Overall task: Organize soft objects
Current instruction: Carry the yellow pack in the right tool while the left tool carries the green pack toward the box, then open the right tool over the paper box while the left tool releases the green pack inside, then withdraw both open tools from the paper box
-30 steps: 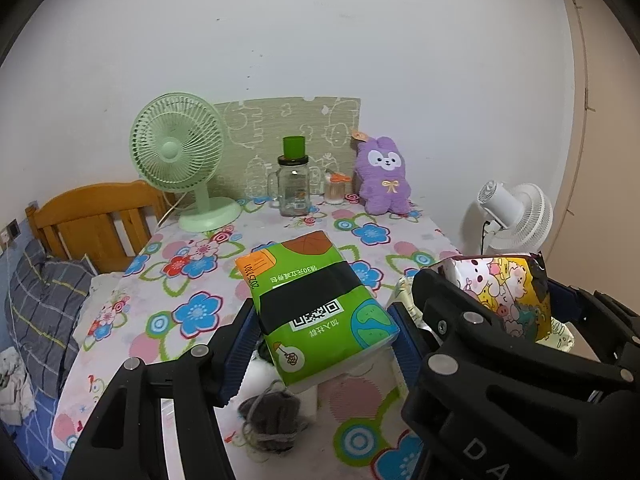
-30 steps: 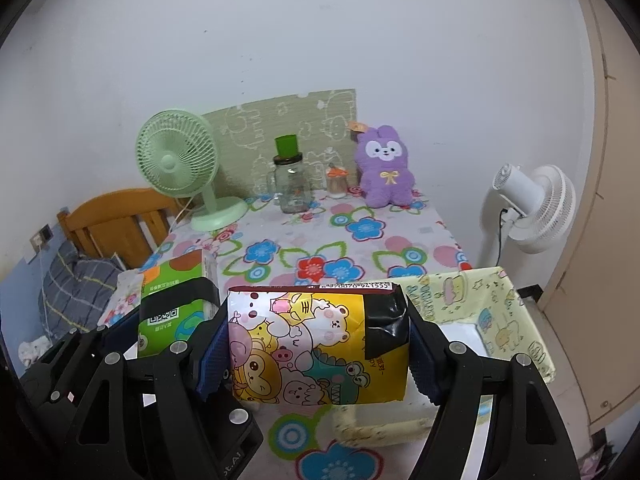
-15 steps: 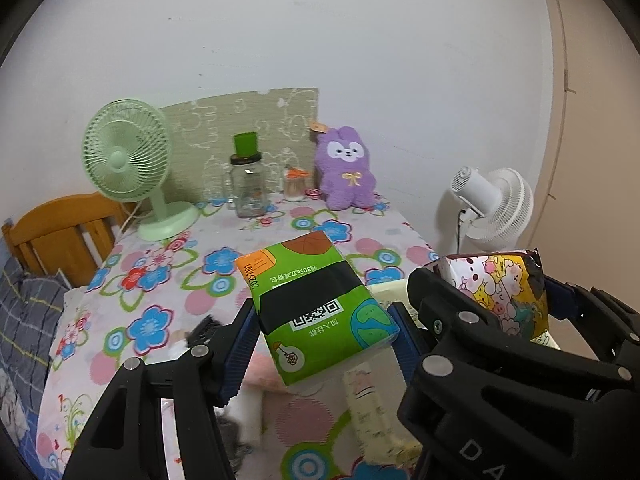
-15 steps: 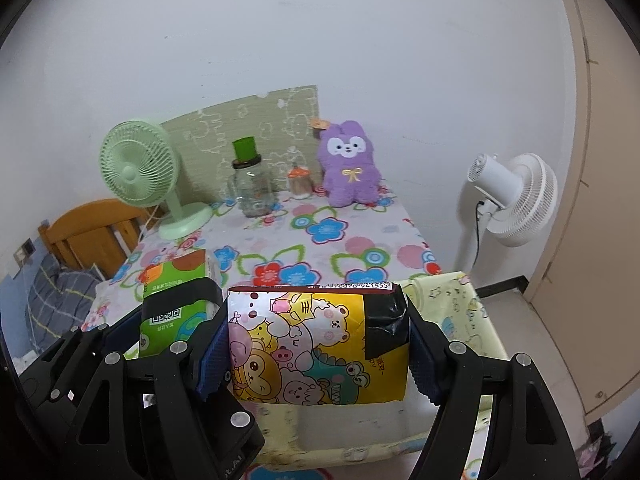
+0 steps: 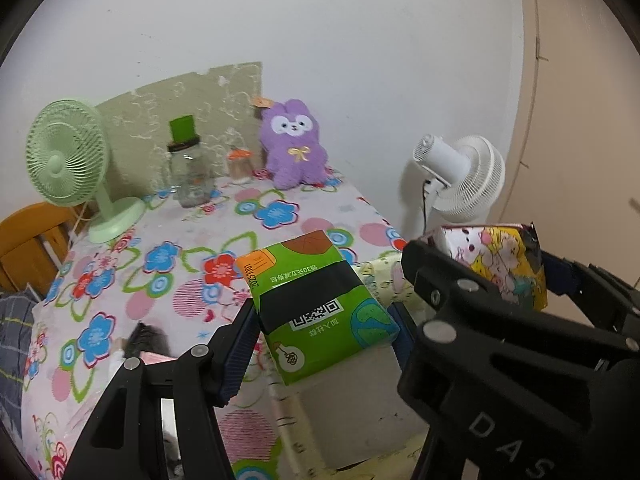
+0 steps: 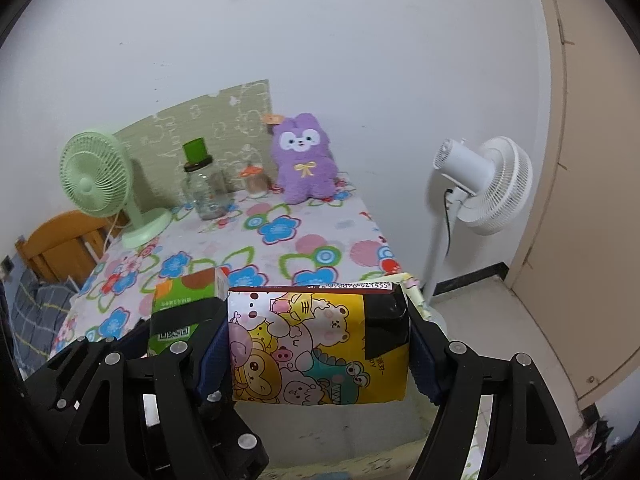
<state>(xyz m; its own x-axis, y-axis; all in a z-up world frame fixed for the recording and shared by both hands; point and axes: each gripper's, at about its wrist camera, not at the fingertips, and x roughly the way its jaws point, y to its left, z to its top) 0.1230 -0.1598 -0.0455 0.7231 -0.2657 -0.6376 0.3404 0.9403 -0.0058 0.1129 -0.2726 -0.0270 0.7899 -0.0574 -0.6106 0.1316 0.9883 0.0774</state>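
The left gripper (image 5: 324, 332) is closed on a green tissue pack (image 5: 316, 312), its blue-padded fingers (image 5: 236, 356) pressing the pack's two long sides so that it is carried clear of the table, tilted with its far end raised; the right gripper (image 6: 318, 344) is likewise clamped on a yellow cartoon-print tissue pack (image 6: 316, 344), held level and broadside between its pads (image 6: 210, 354); the two tools sit side by side, the left one just to the left of the right, each visible in the other's camera. Both packs hang over a pale yellow fabric bin (image 5: 384, 280) with a white inside, which stands at the near right corner of the flowered tablecloth (image 5: 168, 264); whether either pack touches the bin's rim cannot be made out from these angles. Further back on the table a purple plush rabbit (image 6: 306, 168) sits against the wall, with a small orange-lidded jar (image 6: 254, 182) and a glass jar with a green lid (image 6: 204, 188) to its left, and a green desk fan (image 6: 96, 184) beyond them; a white standing fan (image 6: 488, 196) is on the floor to the right of the table; a dark, fuzzy thing (image 5: 146, 340) lies on the cloth near the left tool, too blurred to name.
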